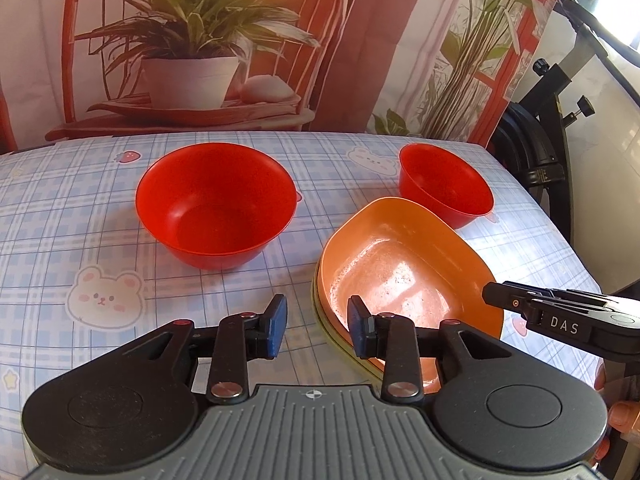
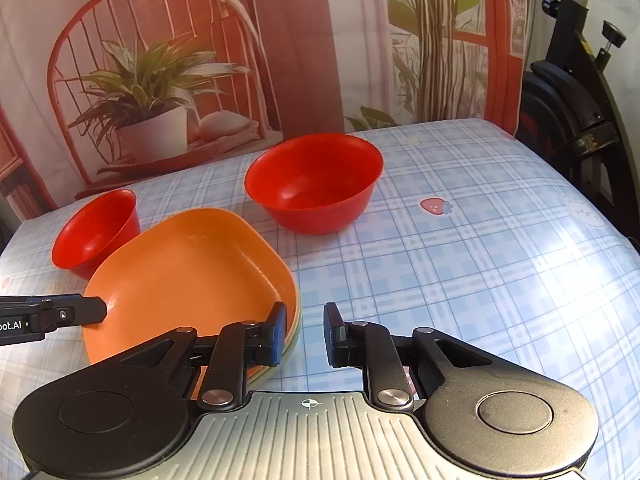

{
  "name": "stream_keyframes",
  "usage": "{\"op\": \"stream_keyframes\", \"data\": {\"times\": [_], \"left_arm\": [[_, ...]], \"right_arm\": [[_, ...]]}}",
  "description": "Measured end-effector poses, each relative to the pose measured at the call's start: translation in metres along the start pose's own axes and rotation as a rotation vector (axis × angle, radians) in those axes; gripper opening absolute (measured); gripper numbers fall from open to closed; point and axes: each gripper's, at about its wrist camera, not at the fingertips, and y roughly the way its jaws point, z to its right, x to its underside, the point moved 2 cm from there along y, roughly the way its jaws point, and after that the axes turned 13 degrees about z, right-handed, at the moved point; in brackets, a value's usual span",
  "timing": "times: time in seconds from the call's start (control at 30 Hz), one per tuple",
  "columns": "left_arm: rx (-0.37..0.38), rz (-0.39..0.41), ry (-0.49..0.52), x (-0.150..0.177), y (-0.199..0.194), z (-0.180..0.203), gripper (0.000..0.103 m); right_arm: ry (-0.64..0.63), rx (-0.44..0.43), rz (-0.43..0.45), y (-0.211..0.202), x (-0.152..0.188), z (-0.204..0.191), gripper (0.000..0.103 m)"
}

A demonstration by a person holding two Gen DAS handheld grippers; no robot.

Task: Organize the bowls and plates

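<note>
An orange plate (image 1: 404, 264) lies stacked on a greenish plate (image 1: 340, 346) on the checked tablecloth; it also shows in the right wrist view (image 2: 184, 272). A large red bowl (image 1: 216, 204) (image 2: 314, 182) stands upright apart from the stack. A small red bowl (image 1: 446, 184) (image 2: 94, 232) stands just beyond the plates. My left gripper (image 1: 317, 326) is open and empty, straddling the plate stack's near rim. My right gripper (image 2: 306, 332) is open and empty, its left finger at the plates' edge. Each gripper's tip shows in the other view (image 1: 532, 304) (image 2: 60, 314).
The table (image 2: 480, 260) has a blue plaid cloth with bear and strawberry prints. A printed backdrop (image 1: 200, 40) of a chair and plants hangs behind. A black exercise machine (image 2: 576, 112) stands beyond the table's right edge.
</note>
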Motion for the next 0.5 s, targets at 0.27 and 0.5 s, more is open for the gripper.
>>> {"op": "stream_keyframes", "data": {"times": [0.27,0.5], "left_arm": [[0.0,0.0,-0.003,0.001,0.001,-0.001,0.038],[0.022,0.022,-0.006,-0.007,-0.014,-0.003,0.038]], "right_arm": [[-0.004,0.003,-0.007,0.0,0.0,0.0,0.017],[0.012,-0.047,0.011,-0.015,-0.01,-0.007,0.017]]}}
